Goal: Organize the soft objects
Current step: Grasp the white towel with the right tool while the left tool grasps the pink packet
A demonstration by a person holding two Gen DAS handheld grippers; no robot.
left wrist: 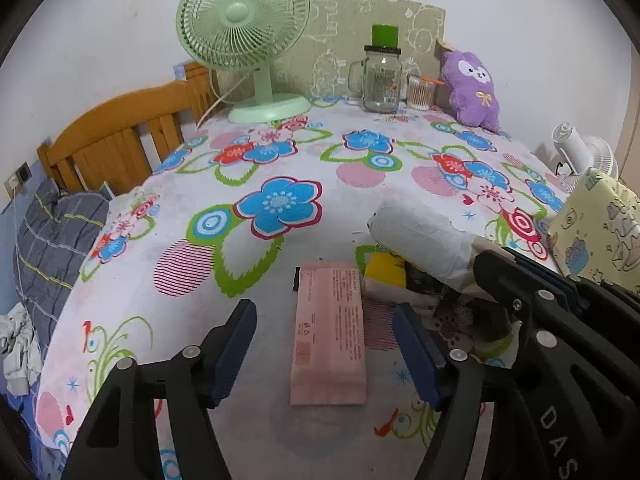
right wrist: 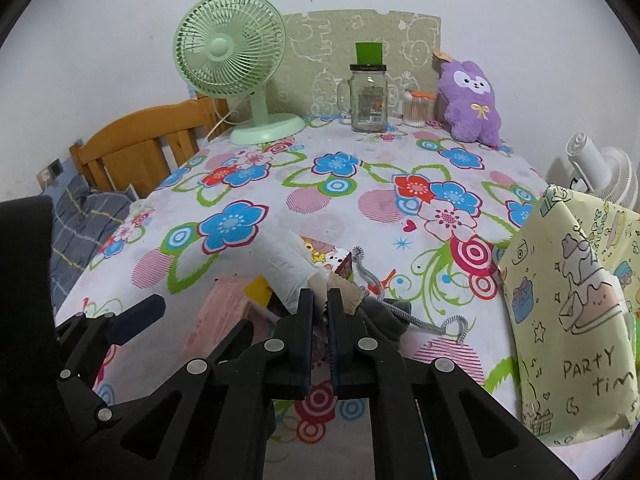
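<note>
My left gripper [left wrist: 323,312] stands open over a flat pink packet [left wrist: 330,332] that lies on the flowered tablecloth [left wrist: 280,152]; its pads do not touch the packet. My right gripper [right wrist: 320,296] is shut on the beige end of a white soft tissue pack [right wrist: 286,268], which is lifted and tilted off the table. That pack [left wrist: 420,236] hangs at the right in the left wrist view, above a yellow item [left wrist: 386,270]. A grey pouch with a coiled cord [right wrist: 390,314] and a cartoon-print packet [right wrist: 324,254] lie beneath it. A purple plush [left wrist: 474,88] leans at the back.
A green fan [left wrist: 244,32], a glass jar mug [left wrist: 380,80] and a cup of cotton swabs [left wrist: 420,94] stand at the back. A yellow party bag [right wrist: 572,300] stands at the right edge, with a white fan [right wrist: 592,168] behind it. A wooden headboard [left wrist: 120,136] is at the left.
</note>
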